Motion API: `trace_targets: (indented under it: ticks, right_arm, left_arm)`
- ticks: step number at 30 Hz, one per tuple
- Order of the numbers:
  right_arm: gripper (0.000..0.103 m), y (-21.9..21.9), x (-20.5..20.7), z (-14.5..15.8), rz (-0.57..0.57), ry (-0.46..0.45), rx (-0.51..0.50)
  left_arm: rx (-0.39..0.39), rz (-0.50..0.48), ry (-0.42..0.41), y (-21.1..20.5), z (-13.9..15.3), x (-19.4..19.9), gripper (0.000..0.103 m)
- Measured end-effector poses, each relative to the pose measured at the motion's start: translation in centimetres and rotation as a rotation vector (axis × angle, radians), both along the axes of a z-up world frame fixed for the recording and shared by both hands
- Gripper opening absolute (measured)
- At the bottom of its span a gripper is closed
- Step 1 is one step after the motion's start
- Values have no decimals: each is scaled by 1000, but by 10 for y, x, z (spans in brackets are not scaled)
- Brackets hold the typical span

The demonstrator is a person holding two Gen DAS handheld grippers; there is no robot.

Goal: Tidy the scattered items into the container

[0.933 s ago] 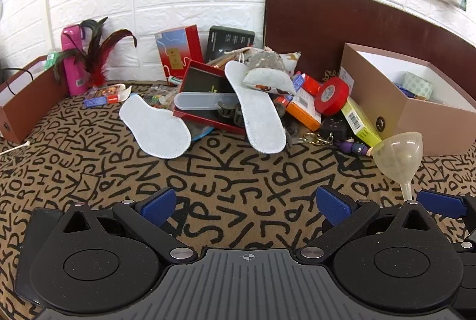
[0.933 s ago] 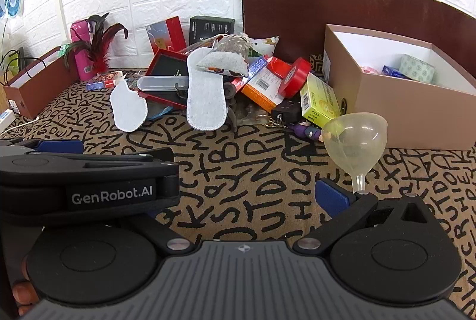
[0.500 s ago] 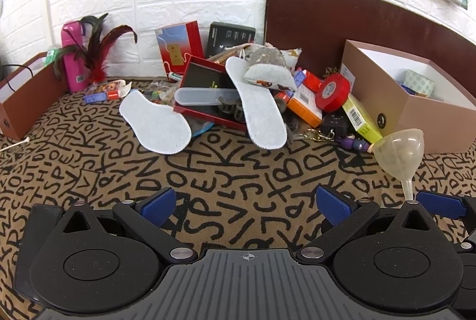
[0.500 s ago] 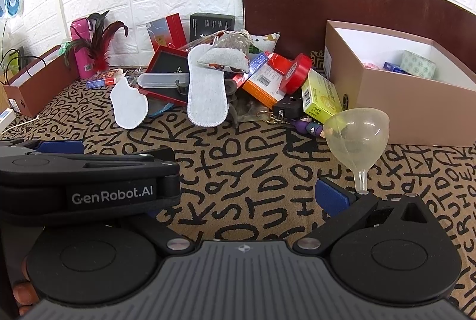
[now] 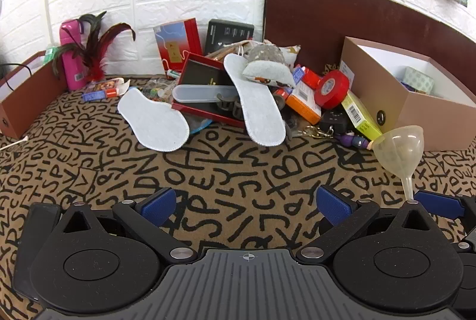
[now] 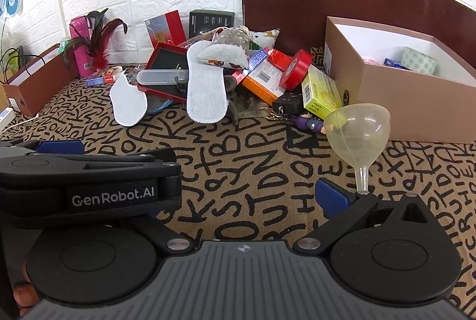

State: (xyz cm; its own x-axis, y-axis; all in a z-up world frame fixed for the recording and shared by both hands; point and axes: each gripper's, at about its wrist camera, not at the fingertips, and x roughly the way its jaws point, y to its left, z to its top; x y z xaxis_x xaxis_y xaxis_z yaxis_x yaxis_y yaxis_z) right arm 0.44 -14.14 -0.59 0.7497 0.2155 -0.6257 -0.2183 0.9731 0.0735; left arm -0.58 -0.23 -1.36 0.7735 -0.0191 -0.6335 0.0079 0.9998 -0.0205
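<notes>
A pile of scattered items lies on the letter-patterned cloth: two white insoles [image 5: 255, 102] [image 5: 151, 120], a red tape roll [image 5: 331, 89], a yellow box [image 5: 360, 114], an orange box [image 6: 261, 82] and a red tray [image 5: 202, 82]. The open brown box [image 5: 395, 99] stands at the right with a few items inside. My left gripper [image 5: 247, 204] is open and empty, low over the cloth. A translucent funnel [image 6: 358, 129] stands upright with its spout beside my right gripper's right fingertip [image 6: 333, 198]. The left gripper's body hides the right gripper's left finger.
A brown paper bag [image 5: 20, 93], a pink bottle [image 5: 70, 52] with feathers and two upright boxes [image 5: 178, 43] stand along the white brick wall. A dark brown board [image 5: 342, 25] leans behind the container.
Both grippers have drawn back and risen slightly. The funnel has moved a little up and right toward the brown box.
</notes>
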Motion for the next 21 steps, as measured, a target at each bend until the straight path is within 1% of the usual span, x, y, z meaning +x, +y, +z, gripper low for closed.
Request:
trace_targets:
  ticks: [21]
  right_arm:
    - [103,3,3,-2,2,17,-5]
  left_arm:
    - [-5,-1,20,-2,-3,5,103]
